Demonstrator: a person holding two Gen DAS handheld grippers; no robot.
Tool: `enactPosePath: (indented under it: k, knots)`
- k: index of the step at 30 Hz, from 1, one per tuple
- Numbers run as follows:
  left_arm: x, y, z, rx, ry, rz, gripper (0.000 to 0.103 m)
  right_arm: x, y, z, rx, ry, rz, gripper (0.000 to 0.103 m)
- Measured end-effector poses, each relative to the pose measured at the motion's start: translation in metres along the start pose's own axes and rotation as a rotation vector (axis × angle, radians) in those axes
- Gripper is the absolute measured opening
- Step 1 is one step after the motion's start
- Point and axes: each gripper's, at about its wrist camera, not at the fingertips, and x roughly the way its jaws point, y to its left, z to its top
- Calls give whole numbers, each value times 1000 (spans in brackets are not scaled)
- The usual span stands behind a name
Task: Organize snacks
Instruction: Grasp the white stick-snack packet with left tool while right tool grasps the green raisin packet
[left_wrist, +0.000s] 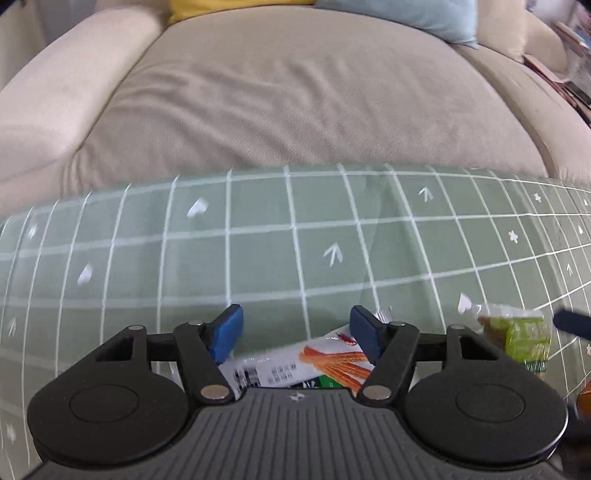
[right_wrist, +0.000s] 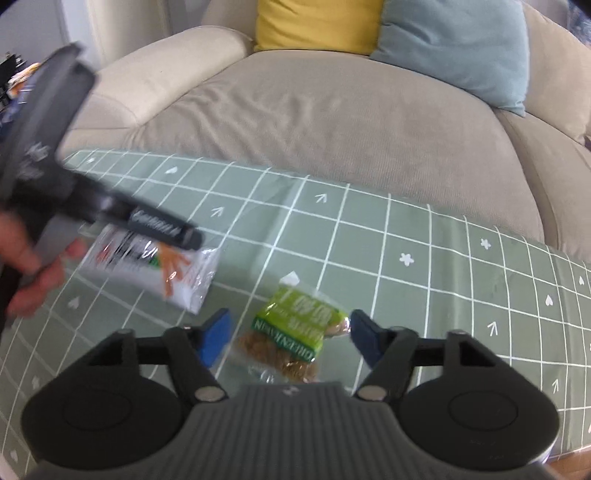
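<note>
Left gripper (left_wrist: 295, 338) is over the table, pointing steeply down, jaws standing wide. The white snack packet (left_wrist: 295, 363) with orange sticks printed on it lies flat on the cloth between and under the blue pads (left_wrist: 227, 334); neither pad presses on it, so no grip. In the right wrist view that same packet (right_wrist: 155, 267) sits at the left of the table, under the left gripper's body, with the person's hand (right_wrist: 33, 266) on the handle.

Right gripper (right_wrist: 290, 338) is also spread wide, aimed down at the green-label snack bag (right_wrist: 295, 334), a clear bag with brownish pieces inside. Bag lies on the cloth between the pads, near the right one; contact there is hard to call, but it is not clamped. Left wrist view shows the same bag (left_wrist: 524, 339) at the right edge.

Both snacks rest on the green grid tablecloth (right_wrist: 406, 295), near each other but apart. Beige sofa (right_wrist: 314, 122) sits behind the table with a yellow cushion (right_wrist: 317, 26) and a light blue cushion (right_wrist: 461, 48).
</note>
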Motion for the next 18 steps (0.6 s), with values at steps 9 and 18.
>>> enactPosePath:
  k: [9, 18]
  knots:
    - [-36, -3, -61, -219, 62, -18, 52, -10, 8, -15, 15, 37, 7, 49]
    - [-77, -4, -151, -393, 98, -127, 38, -68, 26, -82, 16, 68, 54, 22]
